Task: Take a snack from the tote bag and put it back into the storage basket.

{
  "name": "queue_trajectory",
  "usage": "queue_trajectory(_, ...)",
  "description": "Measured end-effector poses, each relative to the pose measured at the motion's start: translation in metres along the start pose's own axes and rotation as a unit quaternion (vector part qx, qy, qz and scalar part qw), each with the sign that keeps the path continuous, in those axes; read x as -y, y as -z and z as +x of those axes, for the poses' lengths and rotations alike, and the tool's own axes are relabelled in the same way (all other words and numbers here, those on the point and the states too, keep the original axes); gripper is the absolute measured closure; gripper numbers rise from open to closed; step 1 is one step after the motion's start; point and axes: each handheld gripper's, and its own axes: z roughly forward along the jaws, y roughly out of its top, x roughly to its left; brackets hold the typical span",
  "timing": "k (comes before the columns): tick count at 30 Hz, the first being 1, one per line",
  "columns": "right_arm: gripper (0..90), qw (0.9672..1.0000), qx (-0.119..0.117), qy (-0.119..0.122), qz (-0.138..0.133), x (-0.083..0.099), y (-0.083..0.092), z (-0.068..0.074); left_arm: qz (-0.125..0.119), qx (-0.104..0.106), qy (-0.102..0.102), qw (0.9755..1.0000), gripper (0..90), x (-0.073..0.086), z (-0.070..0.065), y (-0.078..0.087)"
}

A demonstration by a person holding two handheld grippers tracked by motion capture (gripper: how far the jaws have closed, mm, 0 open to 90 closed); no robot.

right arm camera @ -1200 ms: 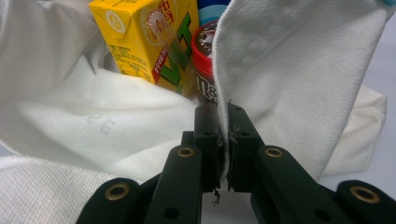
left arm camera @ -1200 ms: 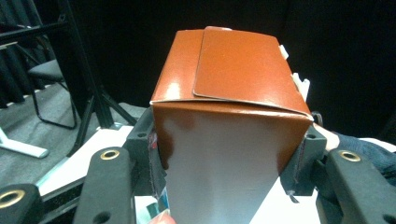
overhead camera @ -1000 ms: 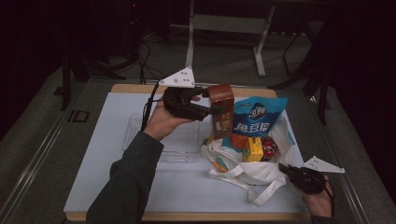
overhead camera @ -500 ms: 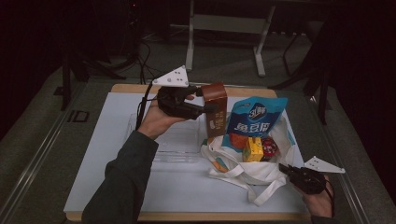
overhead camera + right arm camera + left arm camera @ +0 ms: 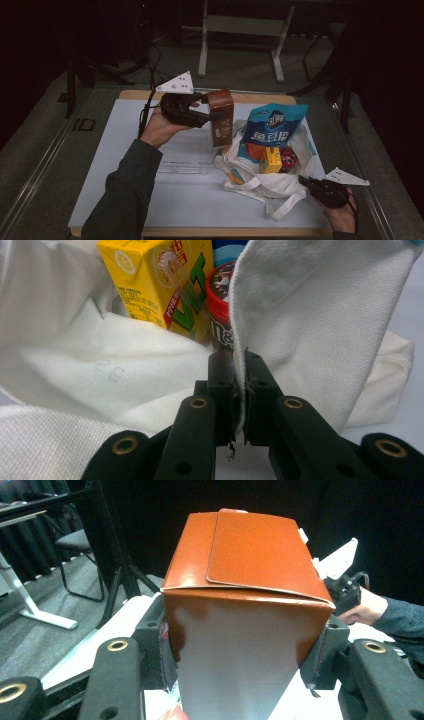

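Note:
My left gripper (image 5: pixel 216 111) is shut on a brown carton (image 5: pixel 221 117), held upright above the white mat just left of the bag. In the left gripper view the brown carton (image 5: pixel 245 625) sits clamped between both pads. The white tote bag (image 5: pixel 260 175) lies open at the mat's right, holding a blue snack pouch (image 5: pixel 272 127), a yellow drink carton (image 5: pixel 271 160) and a red tub (image 5: pixel 288 157). My right gripper (image 5: pixel 306 183) is shut on the bag's rim; the right gripper view shows the cloth edge (image 5: pixel 239 390) pinched between the pads, with the yellow drink carton (image 5: pixel 165 280) and red tub (image 5: pixel 218 300) beyond.
A clear plastic tray (image 5: pixel 185 155) lies on the white mat (image 5: pixel 125 165) left of the bag. The table's wooden edge (image 5: pixel 200 232) runs along the front. A metal stand (image 5: pixel 240 30) and cables are on the floor behind the table.
My left gripper has drifted slightly with the brown carton, staying beside the bag. The right gripper has held still on the bag's rim.

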Motion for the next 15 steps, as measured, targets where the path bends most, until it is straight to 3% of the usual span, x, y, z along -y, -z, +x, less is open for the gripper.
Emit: queue_trajectory(15, 84.3, 1.0, -0.001, -0.001, 0.001, 0.0, 0.001, 0.0, 0.012, -0.012, 0.011, 0.9998, 43.1, 0.013, 0.009, 0.01)
